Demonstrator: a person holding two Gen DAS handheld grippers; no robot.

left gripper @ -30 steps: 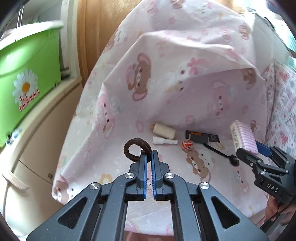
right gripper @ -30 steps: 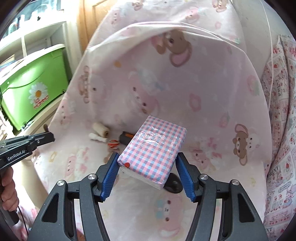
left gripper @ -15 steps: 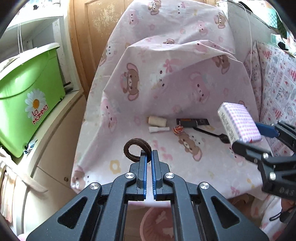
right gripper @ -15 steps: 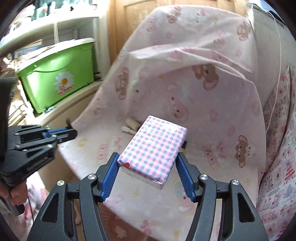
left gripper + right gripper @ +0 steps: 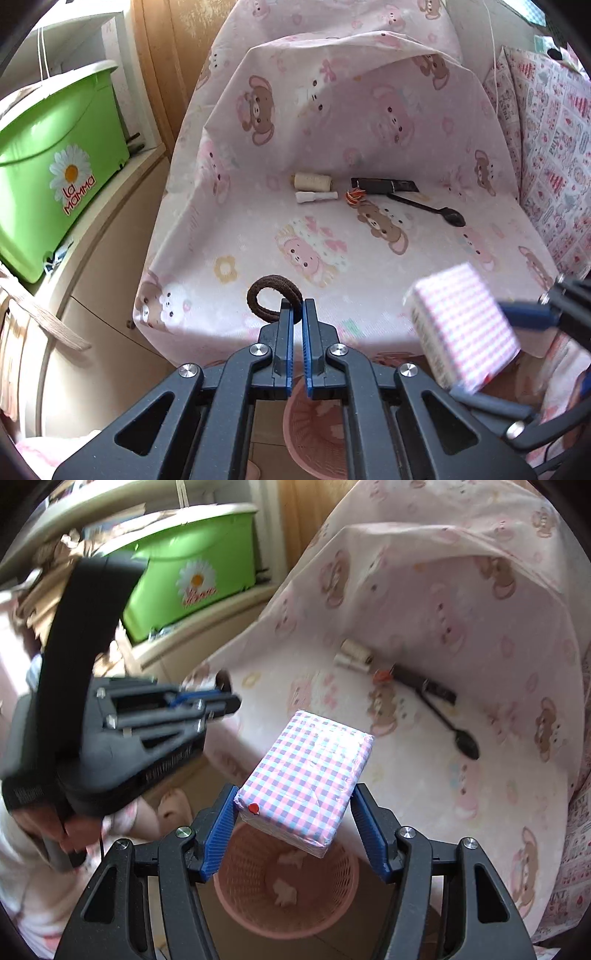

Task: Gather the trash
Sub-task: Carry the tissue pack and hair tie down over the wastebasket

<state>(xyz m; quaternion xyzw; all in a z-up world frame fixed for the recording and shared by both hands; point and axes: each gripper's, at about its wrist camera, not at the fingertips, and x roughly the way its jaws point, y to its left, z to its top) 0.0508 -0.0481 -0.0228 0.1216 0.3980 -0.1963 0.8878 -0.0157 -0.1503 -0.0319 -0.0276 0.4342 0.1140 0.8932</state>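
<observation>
The pink basket [image 5: 286, 882] stands on the floor below the desk's front edge, ready for trash. The right gripper [image 5: 295, 827] pinches a checked tissue pack [image 5: 306, 779] directly above it, presumably to drop. The left gripper [image 5: 298, 314], jaws pressed together, clamps a brown hair tie [image 5: 271, 301] nearby.

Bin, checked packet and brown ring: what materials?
Bin: likely pink plastic, matte, moulded mesh wall. Checked packet: glossy film wrap, glare and creases; contents hidden. Brown ring: seems fabric-covered elastic, dull and fuzzy.
</observation>
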